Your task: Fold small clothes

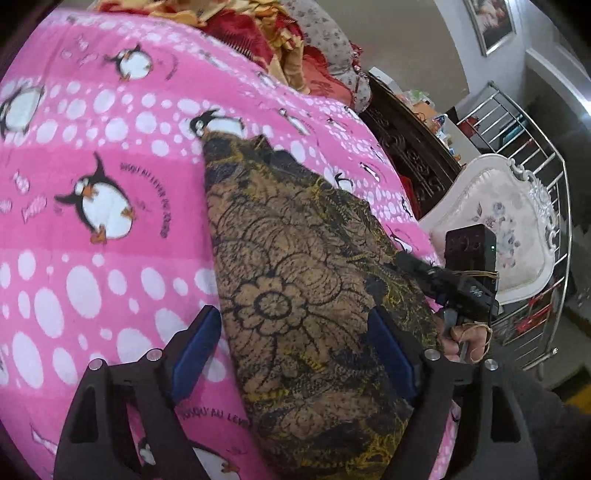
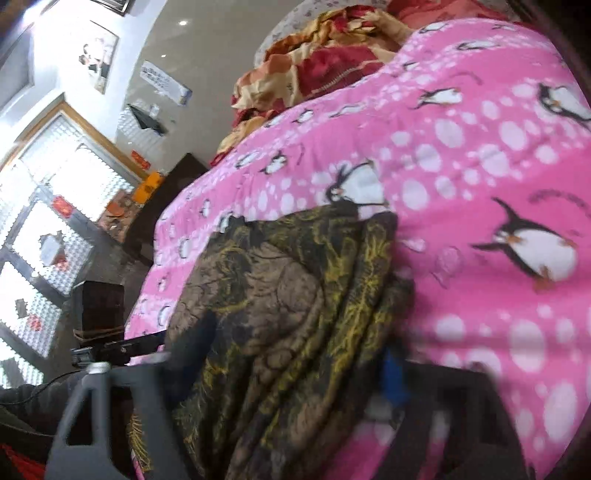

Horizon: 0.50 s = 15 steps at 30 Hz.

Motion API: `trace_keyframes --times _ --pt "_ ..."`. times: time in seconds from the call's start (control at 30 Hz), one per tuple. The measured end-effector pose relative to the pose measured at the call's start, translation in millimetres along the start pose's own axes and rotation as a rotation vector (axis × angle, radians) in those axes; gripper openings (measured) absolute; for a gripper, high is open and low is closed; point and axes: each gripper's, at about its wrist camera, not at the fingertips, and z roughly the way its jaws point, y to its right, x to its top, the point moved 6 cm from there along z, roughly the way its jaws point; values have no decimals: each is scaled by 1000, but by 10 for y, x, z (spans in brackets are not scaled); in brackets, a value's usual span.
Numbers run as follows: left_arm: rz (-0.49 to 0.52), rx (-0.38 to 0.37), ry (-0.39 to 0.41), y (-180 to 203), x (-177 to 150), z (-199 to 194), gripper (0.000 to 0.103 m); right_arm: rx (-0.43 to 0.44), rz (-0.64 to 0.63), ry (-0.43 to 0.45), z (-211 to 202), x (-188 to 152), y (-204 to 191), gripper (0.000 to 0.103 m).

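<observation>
Left gripper [image 1: 295,343] tilted downward, jaws apart astride the folded brown cloth [image 1: 295,280] without pressing it; right gripper [image 2: 291,373] likewise angled down, blurred, grip indeterminate; cloth lying on the pink penguin blanket [image 1: 110,229]; white chair [image 1: 509,229] beyond the bed's edge.

This is a lived-in bedroom in a home. A bed is covered by a pink fleece blanket [image 1: 110,177] printed with penguins, with a red and gold quilt [image 2: 325,62] bunched at its far edge. Beside the bed stand a white upholstered chair [image 1: 506,236] with floral fabric, dark carved wooden furniture [image 1: 410,144], framed pictures [image 1: 493,22] on the wall and a patterned glass window [image 2: 62,206].
</observation>
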Motion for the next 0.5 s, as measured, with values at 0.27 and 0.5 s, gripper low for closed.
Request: trace_keyframes --times 0.27,0.5 --pt "106 38 3 100 -108 86 64 -43 2 -28 74 -88 9 48" --pt "71 -62 -1 85 -184 3 65 -7 32 -28 73 -71 41 52"
